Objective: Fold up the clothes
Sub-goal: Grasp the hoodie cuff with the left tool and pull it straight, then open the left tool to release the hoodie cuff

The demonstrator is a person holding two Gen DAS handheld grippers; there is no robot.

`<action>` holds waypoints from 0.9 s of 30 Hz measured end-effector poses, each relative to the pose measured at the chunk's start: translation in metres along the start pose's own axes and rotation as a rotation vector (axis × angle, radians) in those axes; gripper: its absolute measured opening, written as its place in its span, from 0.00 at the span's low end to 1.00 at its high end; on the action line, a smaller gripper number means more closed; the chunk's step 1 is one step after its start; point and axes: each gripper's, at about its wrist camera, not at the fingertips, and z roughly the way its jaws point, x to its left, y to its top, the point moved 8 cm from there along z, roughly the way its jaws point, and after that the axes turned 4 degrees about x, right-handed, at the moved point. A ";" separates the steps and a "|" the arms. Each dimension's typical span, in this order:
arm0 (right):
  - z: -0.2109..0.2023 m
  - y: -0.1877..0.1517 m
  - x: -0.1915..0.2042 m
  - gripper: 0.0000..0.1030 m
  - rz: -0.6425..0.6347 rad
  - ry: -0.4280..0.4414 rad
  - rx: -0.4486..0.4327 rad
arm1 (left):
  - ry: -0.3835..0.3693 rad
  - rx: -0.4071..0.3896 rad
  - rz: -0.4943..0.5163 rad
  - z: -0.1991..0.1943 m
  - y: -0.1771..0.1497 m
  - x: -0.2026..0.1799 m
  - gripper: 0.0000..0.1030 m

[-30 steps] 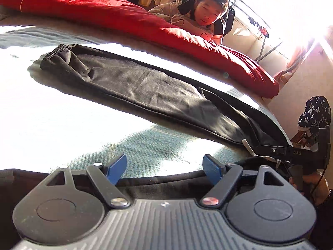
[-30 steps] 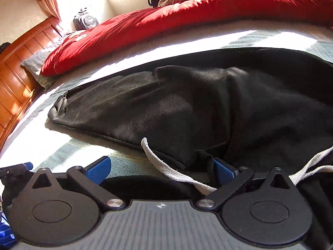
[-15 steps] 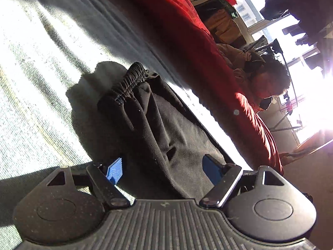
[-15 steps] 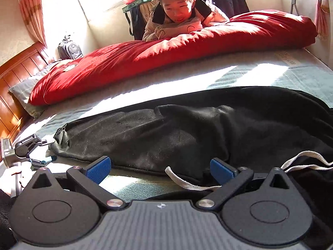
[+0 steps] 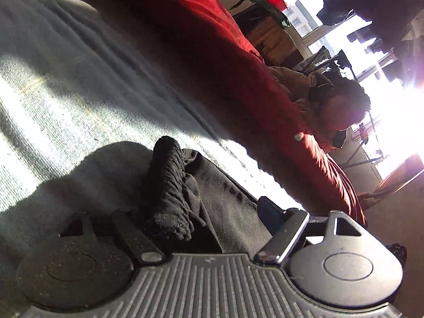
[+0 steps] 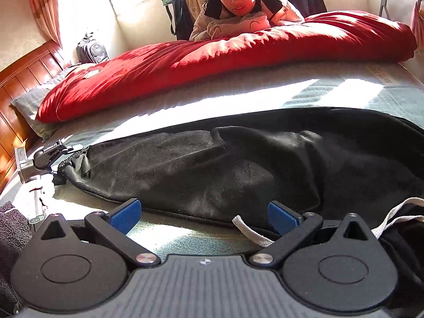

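Trousers: black pair (image 6: 212, 169) lying lengthwise across the grey bed sheet (image 6: 265, 90), cuff (image 5: 169, 185) at one end, white drawstring (image 6: 251, 232) at the other
Left tongs (image 5: 204, 217): spread wide, the gathered cuff between the fingers, no pinch visible
Right tongs (image 6: 204, 214): spread, empty, over the near trouser edge by the drawstring
Red quilt (image 6: 212, 58): along the far side of the bed, a person (image 6: 238, 8) leaning on it
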 end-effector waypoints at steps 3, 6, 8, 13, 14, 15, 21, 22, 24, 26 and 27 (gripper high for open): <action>0.005 -0.002 -0.005 1.00 0.019 -0.002 0.011 | 0.012 0.044 0.079 0.007 0.006 -0.002 0.75; 0.011 -0.006 -0.007 1.00 0.033 -0.003 0.028 | 0.058 0.101 0.152 0.013 0.014 -0.002 0.41; 0.011 -0.008 -0.005 1.00 0.023 0.006 0.032 | 0.112 0.139 0.216 0.015 0.015 -0.002 0.22; 0.010 -0.010 -0.006 1.00 0.021 -0.007 0.033 | 0.192 0.143 0.360 0.008 0.014 -0.012 0.14; 0.009 -0.010 -0.007 1.00 0.025 -0.005 0.031 | 0.204 0.136 0.384 0.007 0.015 -0.015 0.13; 0.009 -0.010 -0.007 1.00 0.026 -0.006 0.030 | 0.205 0.127 0.397 0.005 0.018 -0.018 0.13; 0.003 -0.009 -0.010 1.00 0.021 -0.031 0.013 | 0.220 0.068 0.477 -0.001 0.049 -0.036 0.12; 0.002 -0.008 -0.011 1.00 0.021 -0.034 0.009 | 0.226 0.057 0.492 -0.003 0.054 -0.038 0.12; 0.001 -0.009 -0.014 1.00 0.026 -0.039 0.006 | 0.235 0.040 0.518 -0.003 0.061 -0.043 0.12; 0.000 -0.010 -0.016 1.00 0.033 -0.047 0.004 | 0.243 0.035 0.526 0.002 0.066 -0.043 0.12; 0.000 -0.011 -0.017 1.00 0.035 -0.049 0.004 | 0.248 0.035 0.524 0.004 0.068 -0.042 0.13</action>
